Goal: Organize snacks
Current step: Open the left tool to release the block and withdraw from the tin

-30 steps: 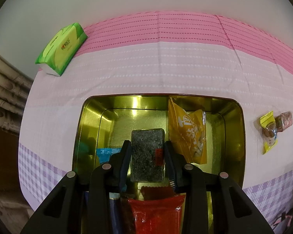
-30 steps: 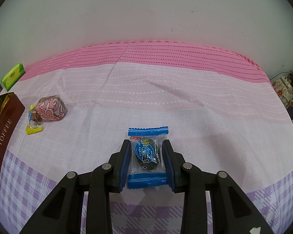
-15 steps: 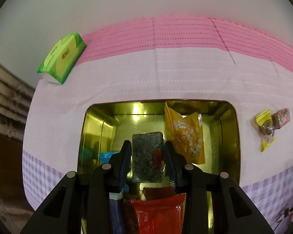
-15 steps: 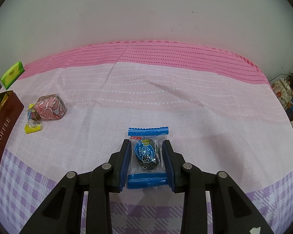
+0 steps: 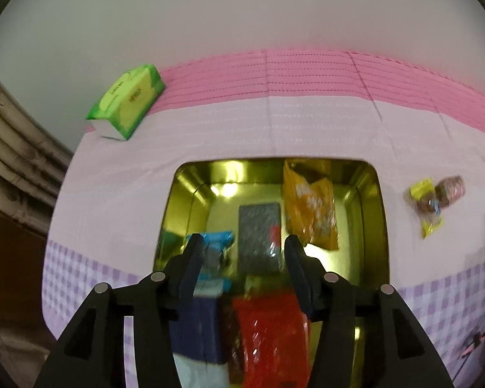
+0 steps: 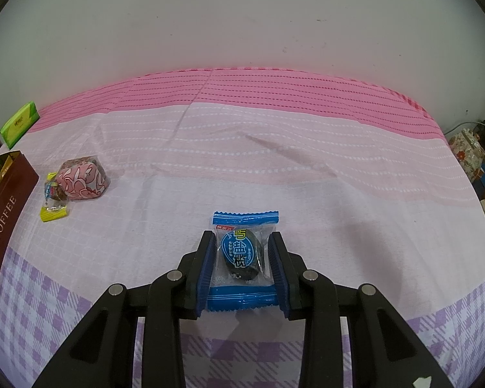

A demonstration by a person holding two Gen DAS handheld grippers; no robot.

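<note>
The desk [image 6: 274, 174], covered in a pink and lilac checked cloth, is seen in both views. The gold tin [image 5: 376, 226] is shown from above only in the left wrist view, directly under and ahead of the left hand-held gripper [image 5: 244, 252]; in the right wrist view only its brown outer wall lettered TOFFEE is caught, far to the left of the right hand-held gripper [image 6: 242, 252]. A green tissue pack [image 5: 126, 103] is seen well ahead and to the left in both views.

Inside the tin, visible only from the left wrist, an orange packet [image 5: 308, 207] leans ahead and to the right, a red packet [image 5: 271, 339] lies close below, and the dark grey snack bar [image 5: 258, 236] lies on the tin floor between the parted jaws, untouched by either pad; the jaws have just been opening.

The blue-wrapped candy [image 6: 242, 255] is clamped by the right hand-held gripper at desk level. A pink wrapped sweet [image 6: 82, 179] and a yellow-wrapped candy [image 6: 53, 205] lie touching, well to its left.
</note>
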